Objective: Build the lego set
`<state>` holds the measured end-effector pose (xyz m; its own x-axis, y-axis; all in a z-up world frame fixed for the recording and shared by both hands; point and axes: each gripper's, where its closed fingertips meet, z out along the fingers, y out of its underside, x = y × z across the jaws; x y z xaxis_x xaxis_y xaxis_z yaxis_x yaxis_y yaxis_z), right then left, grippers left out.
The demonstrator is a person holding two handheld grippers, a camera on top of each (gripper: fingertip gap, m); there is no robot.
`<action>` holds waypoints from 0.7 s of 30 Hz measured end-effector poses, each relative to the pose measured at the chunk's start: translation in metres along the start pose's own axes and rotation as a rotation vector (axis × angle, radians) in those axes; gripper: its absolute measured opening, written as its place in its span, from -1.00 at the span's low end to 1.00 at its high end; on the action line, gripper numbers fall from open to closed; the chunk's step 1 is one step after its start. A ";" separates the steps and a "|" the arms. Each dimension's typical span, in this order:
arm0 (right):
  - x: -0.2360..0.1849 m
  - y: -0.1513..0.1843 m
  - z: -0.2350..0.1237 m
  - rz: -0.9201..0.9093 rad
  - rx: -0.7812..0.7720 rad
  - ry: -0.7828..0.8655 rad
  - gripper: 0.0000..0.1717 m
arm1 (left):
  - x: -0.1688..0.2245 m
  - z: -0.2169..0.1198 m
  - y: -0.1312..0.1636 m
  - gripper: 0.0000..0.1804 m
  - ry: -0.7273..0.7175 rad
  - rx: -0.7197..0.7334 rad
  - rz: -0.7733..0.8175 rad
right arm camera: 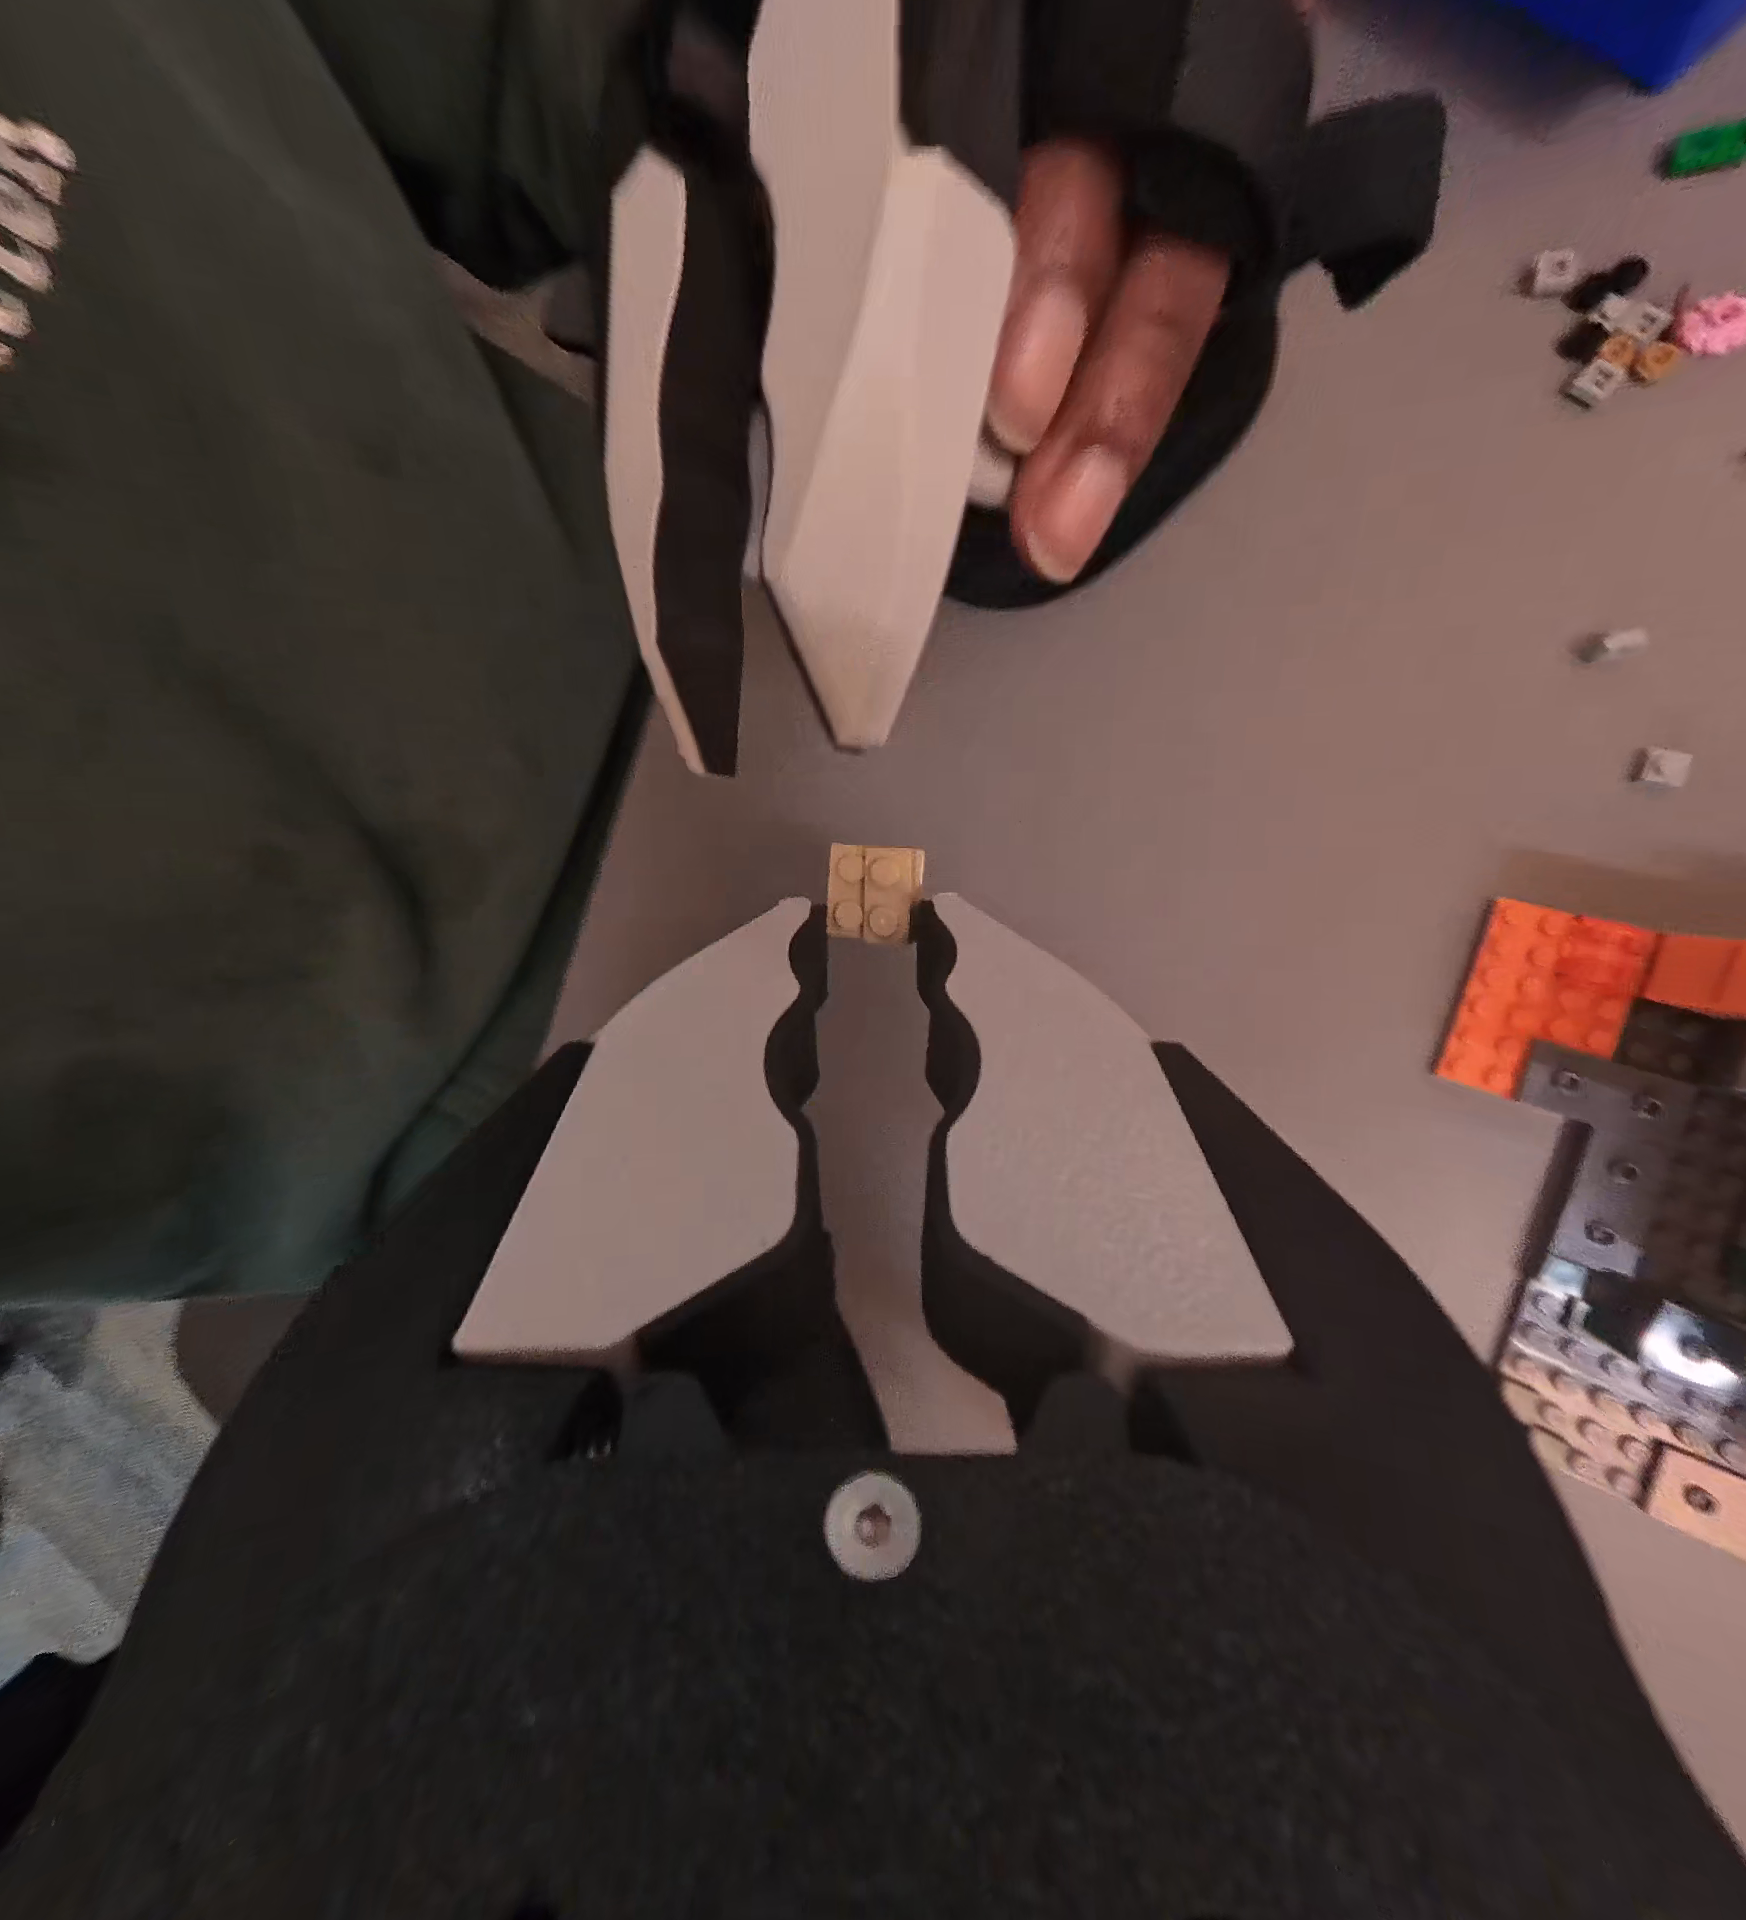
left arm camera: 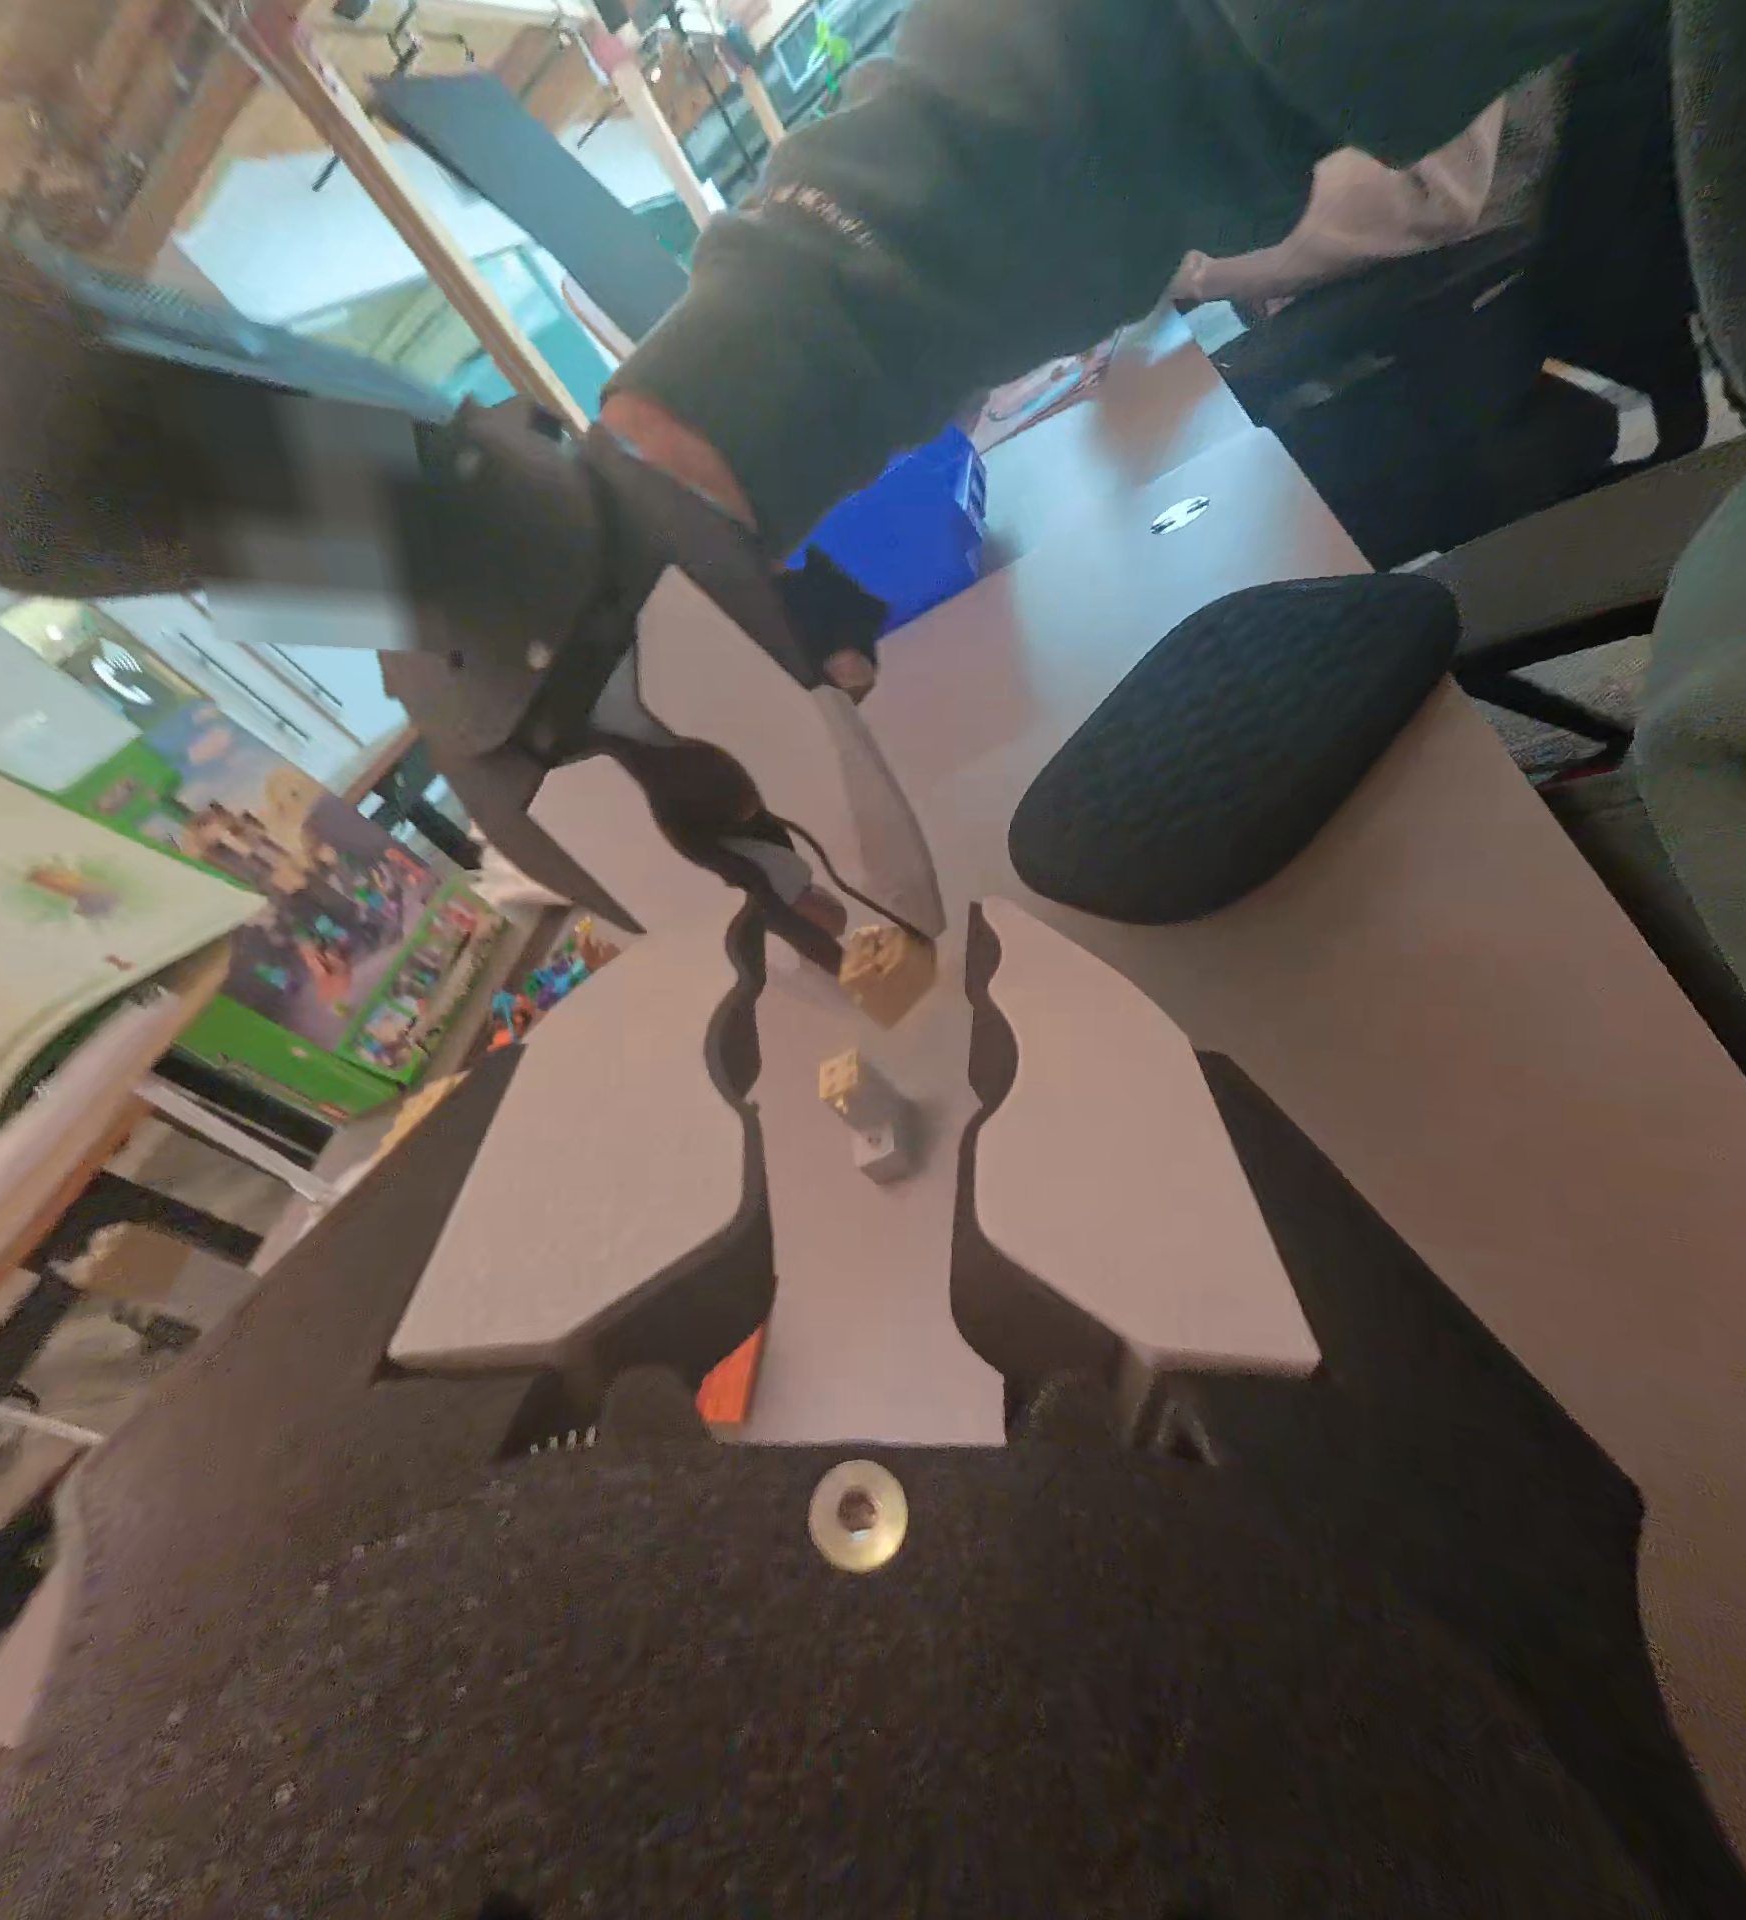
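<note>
My right gripper is shut on a small tan studded brick block, with both pads pressed on its sides at the fingertips, above the grey table. My left gripper hangs just beyond the block with its jaws apart, holds nothing, and does not touch the block. In the left wrist view my left gripper is open, and the right gripper holds the tan block ahead of its tips. A small tan and grey brick piece lies on the table below.
A black textured pad lies on the right and a blue bin stands behind. An orange, dark and tan brick build and scattered small pieces lie to the right. A person's green sweatshirt fills the left. Picture boxes stand far left. Both grippers' tips are close together, under 4 cm apart.
</note>
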<state>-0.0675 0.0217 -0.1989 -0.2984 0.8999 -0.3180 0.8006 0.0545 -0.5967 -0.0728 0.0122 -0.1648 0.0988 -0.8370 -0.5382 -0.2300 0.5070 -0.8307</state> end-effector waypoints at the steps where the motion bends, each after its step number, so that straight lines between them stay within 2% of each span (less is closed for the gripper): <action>1: -0.005 -0.004 -0.003 0.007 0.017 -0.029 -0.81 | 0.002 0.001 -0.003 -0.59 -0.003 0.001 0.027; 7: -0.025 -0.014 -0.006 0.041 0.061 -0.157 -0.81 | 0.013 0.010 -0.001 -0.58 0.005 -0.047 0.126; 21: -0.030 -0.016 0.002 0.088 0.076 -0.241 -0.81 | 0.016 0.008 0.002 -0.80 0.003 -0.060 0.159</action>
<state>-0.0721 -0.0071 -0.1817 -0.3513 0.7703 -0.5322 0.7904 -0.0607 -0.6096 -0.0637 0.0017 -0.1768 0.0533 -0.7482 -0.6613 -0.3001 0.6196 -0.7253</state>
